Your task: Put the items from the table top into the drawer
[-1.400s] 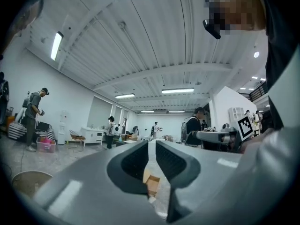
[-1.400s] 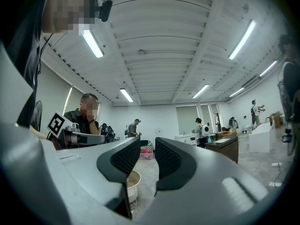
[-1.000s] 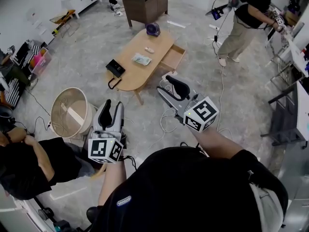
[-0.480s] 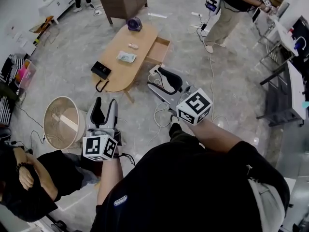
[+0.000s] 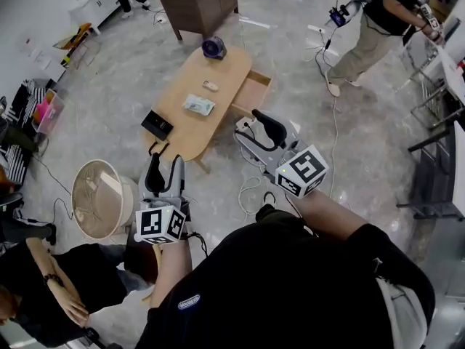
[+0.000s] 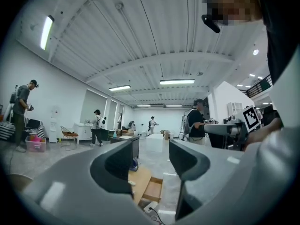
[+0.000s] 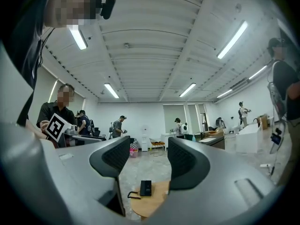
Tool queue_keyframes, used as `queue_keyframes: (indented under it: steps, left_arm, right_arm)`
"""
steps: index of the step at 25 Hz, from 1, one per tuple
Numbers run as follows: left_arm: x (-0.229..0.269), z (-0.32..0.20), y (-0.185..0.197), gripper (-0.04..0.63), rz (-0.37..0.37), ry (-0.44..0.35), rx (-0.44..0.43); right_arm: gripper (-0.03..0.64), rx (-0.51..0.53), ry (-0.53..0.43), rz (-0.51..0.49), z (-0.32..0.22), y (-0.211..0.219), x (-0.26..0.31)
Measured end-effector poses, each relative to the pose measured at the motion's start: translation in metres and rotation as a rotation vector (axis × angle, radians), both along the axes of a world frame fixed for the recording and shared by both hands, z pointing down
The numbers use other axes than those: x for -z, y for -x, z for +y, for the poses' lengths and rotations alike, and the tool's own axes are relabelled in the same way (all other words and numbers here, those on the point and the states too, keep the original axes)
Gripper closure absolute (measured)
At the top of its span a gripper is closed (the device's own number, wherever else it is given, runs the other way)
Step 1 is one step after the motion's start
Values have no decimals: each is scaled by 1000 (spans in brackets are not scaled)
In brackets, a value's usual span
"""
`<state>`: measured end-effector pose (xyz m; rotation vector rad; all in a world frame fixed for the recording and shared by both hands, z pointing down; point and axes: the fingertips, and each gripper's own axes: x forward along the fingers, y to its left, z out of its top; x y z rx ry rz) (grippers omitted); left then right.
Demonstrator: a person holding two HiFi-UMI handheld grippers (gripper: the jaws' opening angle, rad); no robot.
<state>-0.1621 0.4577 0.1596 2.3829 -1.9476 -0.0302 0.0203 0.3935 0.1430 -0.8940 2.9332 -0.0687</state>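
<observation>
A low oval wooden table point(image 5: 182, 126) stands ahead on the floor, its drawer point(image 5: 251, 94) pulled open on the right side. On top lie a black pouch with a strap point(image 5: 157, 126), a pale packet point(image 5: 198, 105), a small light item point(image 5: 210, 86) and a purple round object point(image 5: 213, 47). My left gripper point(image 5: 164, 171) and right gripper point(image 5: 257, 127) are both open and empty, held in the air short of the table. The right gripper view shows the black pouch point(image 7: 146, 188) on the table end point(image 7: 152, 203). The left gripper view shows the drawer point(image 6: 151, 190).
A round tan basket point(image 5: 99, 197) stands on the floor at my left. White cables and a power strip point(image 5: 251, 126) lie on the floor by the drawer. A person point(image 5: 378, 20) stands at the far right, others sit at the left. A dark cabinet point(image 5: 197, 3) is beyond the table.
The view has shifted; the table sits slightly lower and further right in the head view. Both grippers stay open and raised, roughly where they were.
</observation>
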Motion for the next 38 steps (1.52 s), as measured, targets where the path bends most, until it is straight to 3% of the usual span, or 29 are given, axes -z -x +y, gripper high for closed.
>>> queue_keyframes:
  steps: [11, 23, 31, 38]
  left_arm:
    - [-6, -143, -33, 362, -22, -22, 114]
    - [-2, -202, -64, 362, -38, -20, 111]
    - [-32, -240, -48, 362, -31, -57, 142]
    - [-86, -298, -3, 364, -28, -36, 140]
  right_arm:
    - [348, 1, -19, -14, -147, -49, -4]
    - [347, -24, -31, -38, -194, -77, -2]
    - [347, -64, -75, -13, -210, -80, -15]
    - [345, -75, -80, 35, -248, -45, -53]
